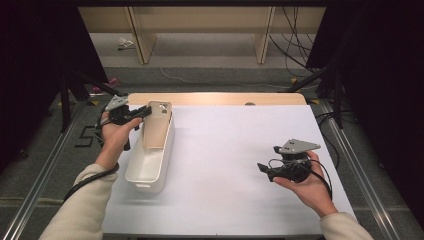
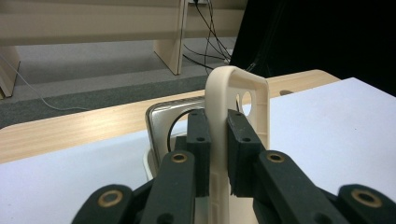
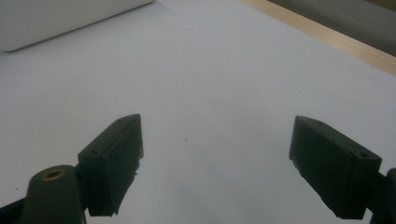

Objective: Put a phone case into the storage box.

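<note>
A beige phone case (image 1: 156, 124) stands upright at the far end of a long white bin (image 1: 166, 159) on the left of the table. My left gripper (image 1: 146, 111) is shut on the case's edge. In the left gripper view the case (image 2: 243, 88) rises between the two black pads (image 2: 200, 140), which press on it from both sides. My right gripper (image 1: 263, 169) hovers low over the white tabletop at the right. It is open, and in the right gripper view (image 3: 217, 154) nothing lies between its jaws.
A white sheet (image 1: 235, 145) covers the table, and a wooden strip (image 1: 215, 98) shows along its far edge. The bin's side (image 3: 56, 18) shows at the top left of the right gripper view. Beyond the table are wooden shelf legs (image 1: 264, 40) and cables (image 1: 292, 47) on the floor.
</note>
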Demonstrator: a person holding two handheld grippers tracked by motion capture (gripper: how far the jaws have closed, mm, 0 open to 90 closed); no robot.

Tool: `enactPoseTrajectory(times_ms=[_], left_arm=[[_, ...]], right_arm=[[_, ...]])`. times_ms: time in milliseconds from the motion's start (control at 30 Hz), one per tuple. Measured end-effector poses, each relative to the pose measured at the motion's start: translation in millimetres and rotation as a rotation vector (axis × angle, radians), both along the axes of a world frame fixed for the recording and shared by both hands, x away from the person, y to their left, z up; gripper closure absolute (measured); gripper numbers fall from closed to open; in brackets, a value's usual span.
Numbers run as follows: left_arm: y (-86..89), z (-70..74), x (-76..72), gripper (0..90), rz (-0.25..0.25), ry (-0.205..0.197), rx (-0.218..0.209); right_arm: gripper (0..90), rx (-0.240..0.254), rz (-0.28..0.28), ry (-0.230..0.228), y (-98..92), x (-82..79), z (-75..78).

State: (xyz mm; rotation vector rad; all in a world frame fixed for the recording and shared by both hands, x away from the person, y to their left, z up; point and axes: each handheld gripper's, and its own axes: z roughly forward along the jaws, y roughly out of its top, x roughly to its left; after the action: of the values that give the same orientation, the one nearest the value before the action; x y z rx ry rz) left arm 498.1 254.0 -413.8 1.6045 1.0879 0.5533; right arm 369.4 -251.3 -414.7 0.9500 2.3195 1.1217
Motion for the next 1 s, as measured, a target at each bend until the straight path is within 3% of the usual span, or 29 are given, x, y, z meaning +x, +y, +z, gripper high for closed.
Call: enactPoseTrajectory(times_ms=[1000], left_arm=[[0.2, -0.3, 7.0, 79.1, 0.014, 0.016, 0.054]], right_arm=[[18.5, 0.0, 0.002, 0.001, 0.3, 0.2, -0.5]])
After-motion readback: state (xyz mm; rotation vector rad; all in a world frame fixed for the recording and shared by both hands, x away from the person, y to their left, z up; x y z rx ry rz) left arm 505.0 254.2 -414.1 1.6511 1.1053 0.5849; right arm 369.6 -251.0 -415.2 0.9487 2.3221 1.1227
